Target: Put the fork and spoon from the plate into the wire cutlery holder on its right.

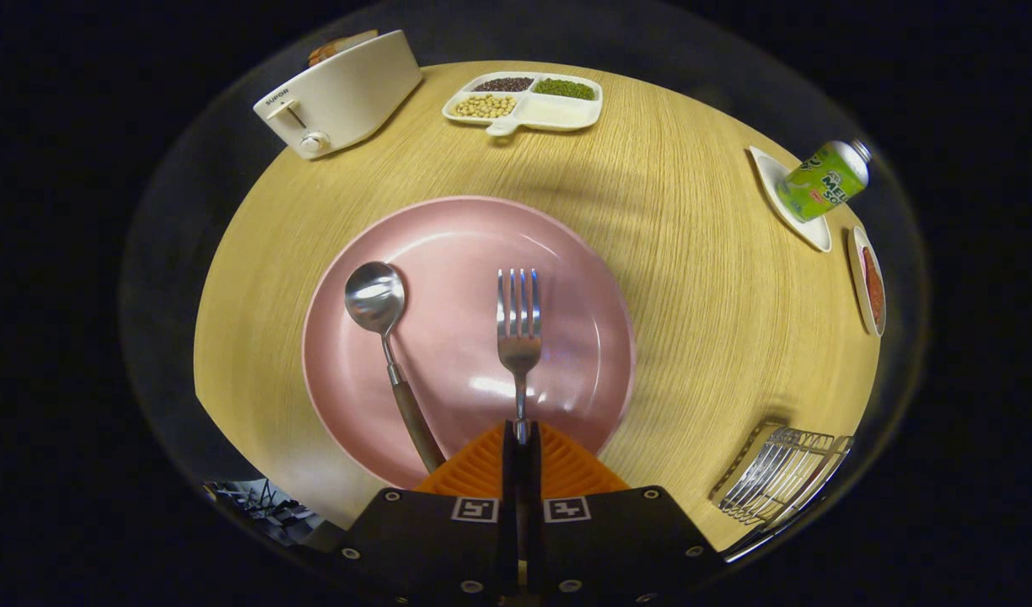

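Note:
A steel fork (518, 329) sticks out forward from my gripper (521, 443), whose two fingers are shut on its handle. The tines hang over the middle of the pink plate (448, 244); whether the fork touches the plate I cannot tell. A spoon (381, 320) with a brown handle lies on the plate to the left of the fork, bowl pointing away. The wire cutlery holder (777, 482) stands on the table to the right of the plate, level with my fingers.
Beyond the plate, a white toaster (343, 94) and a divided tray of beans (524, 103) sit at the round wooden table's far edge. A green can (822, 180) on a white saucer and a small dish (868, 282) stand at the far right.

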The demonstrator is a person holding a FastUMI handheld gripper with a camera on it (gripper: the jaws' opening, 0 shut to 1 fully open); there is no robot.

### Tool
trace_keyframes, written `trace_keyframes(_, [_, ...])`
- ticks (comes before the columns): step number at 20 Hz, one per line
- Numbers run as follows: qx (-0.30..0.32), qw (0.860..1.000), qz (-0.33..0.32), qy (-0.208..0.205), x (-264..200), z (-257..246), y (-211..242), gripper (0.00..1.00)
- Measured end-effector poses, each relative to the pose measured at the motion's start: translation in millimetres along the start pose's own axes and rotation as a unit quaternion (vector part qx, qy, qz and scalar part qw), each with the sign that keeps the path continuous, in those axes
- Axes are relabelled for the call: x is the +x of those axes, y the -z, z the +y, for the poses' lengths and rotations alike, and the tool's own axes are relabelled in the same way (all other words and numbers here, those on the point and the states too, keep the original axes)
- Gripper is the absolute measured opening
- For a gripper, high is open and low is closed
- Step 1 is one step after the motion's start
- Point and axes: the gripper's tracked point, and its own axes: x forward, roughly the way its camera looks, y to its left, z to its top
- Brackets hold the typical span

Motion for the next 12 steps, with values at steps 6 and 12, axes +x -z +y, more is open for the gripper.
trace_keyframes(6, [0.025,0.998,-0.061,0.006,-51.6,-31.1,-2.8,0.05])
trace_keyframes(12, [0.064,0.993,-0.089,0.035,-106.1,-95.4,32.0,0.05])
